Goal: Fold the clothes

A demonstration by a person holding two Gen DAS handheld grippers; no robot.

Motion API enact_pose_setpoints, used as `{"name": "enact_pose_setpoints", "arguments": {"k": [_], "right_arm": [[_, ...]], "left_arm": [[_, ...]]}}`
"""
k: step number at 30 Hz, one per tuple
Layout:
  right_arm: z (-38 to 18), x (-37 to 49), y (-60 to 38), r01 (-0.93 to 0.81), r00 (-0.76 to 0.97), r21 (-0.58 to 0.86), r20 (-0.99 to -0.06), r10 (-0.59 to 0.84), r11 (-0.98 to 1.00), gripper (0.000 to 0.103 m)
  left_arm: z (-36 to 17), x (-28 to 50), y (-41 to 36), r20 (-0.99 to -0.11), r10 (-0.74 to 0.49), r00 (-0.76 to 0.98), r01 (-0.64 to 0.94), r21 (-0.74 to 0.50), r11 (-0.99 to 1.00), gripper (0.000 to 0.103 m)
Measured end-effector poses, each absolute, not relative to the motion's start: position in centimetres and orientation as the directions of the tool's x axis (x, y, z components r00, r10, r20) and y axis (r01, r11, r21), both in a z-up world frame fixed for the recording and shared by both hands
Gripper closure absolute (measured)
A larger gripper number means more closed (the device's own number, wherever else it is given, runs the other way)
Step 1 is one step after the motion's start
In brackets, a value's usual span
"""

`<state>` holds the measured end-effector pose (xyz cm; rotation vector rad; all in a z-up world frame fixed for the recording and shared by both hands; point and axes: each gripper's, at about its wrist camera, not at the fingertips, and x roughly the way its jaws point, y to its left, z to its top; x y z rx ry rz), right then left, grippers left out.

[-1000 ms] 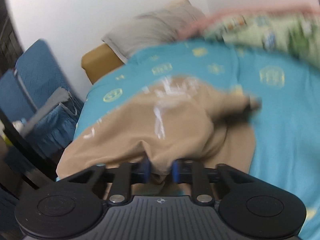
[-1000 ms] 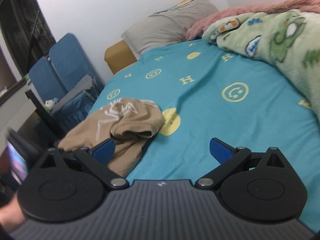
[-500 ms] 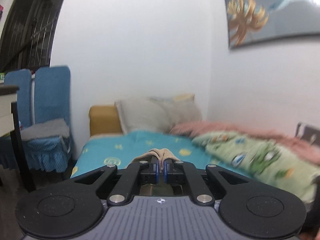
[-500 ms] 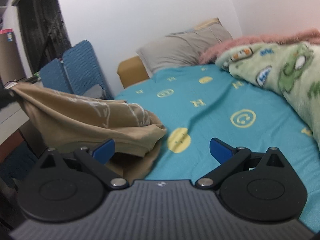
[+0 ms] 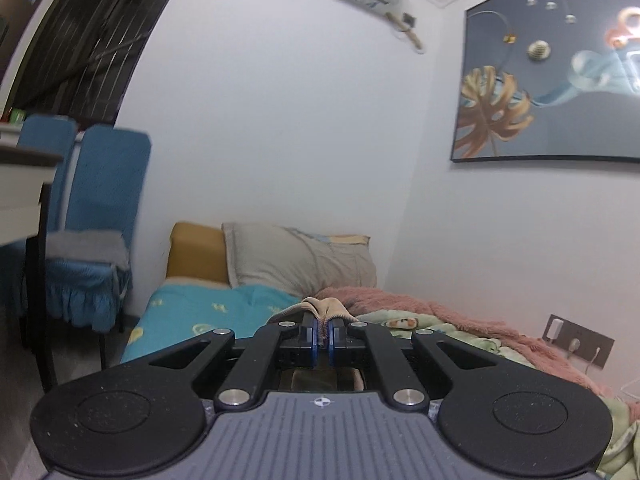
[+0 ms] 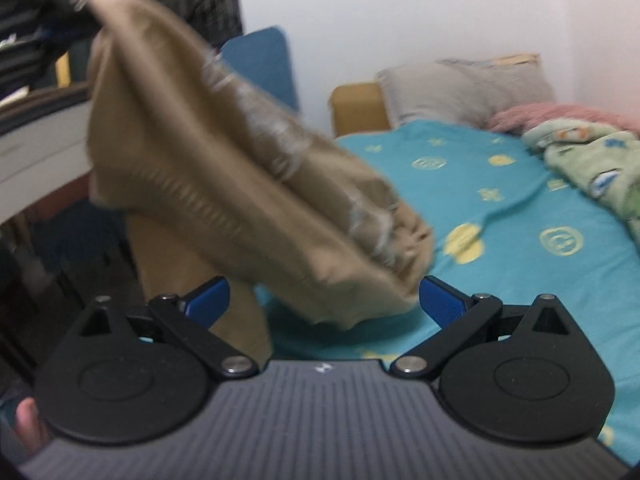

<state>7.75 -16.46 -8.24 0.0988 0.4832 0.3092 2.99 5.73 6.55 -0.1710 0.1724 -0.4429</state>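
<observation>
A tan garment (image 6: 208, 168) with a white print hangs in the air over the left side of the bed, pulled up toward the upper left. My left gripper (image 5: 324, 334) is shut on a bunched fold of the tan garment (image 5: 326, 307), held high and level. In the right wrist view the left gripper (image 6: 68, 4) shows blurred at the top left, at the garment's raised corner. My right gripper (image 6: 324, 302) is open, and the garment's lower edge hangs between its blue fingertips (image 6: 440, 298) without being gripped.
The bed has a teal sheet (image 6: 500, 208) with yellow marks. A grey pillow (image 6: 460, 88) lies at its head. A green and pink blanket (image 6: 592, 160) covers the right side. Blue chairs (image 5: 96, 216) and a desk (image 5: 20, 192) stand at the left.
My left gripper has lifted the tan garment from the bed high into the air. The garment now hangs stretched and its lower edge has swung between my right gripper's open fingers.
</observation>
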Motion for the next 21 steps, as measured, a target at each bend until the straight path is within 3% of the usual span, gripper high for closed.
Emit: {"name": "enact_pose_setpoints", "arguments": {"k": [5,8,11,16,21], "right_arm": [[-11.0,10.5,-14.2,-0.226,0.814,0.106,-0.526,0.248,0.968,0.000],[-11.9,12.2,-15.5,-0.116,0.820,0.170,-0.540,0.191,0.979,0.000],[-11.9,12.8,-18.0,-0.008,0.844,0.263,-0.515,0.148,0.965,0.000],[-10.5,13.4,-23.2,0.147,0.899,0.409,-0.435,0.051,0.901,0.000],[-12.8,15.1,-24.9,0.245,0.818,0.407,-0.574,0.038,0.880,0.000]], "left_arm": [[4.7,6.2,6.5,-0.229,-0.377,0.897,0.342,-0.178,0.922,0.097],[3.1,8.7,6.6,-0.323,-0.280,0.904,0.254,-0.120,0.960,0.096],[1.3,11.5,7.4,-0.423,-0.225,0.878,0.193,-0.116,0.974,0.096],[0.3,14.4,6.9,-0.481,-0.212,0.851,0.205,-0.068,0.976,0.094],[-1.5,16.1,5.5,-0.551,-0.206,0.809,0.245,-0.004,0.970,0.082]]}}
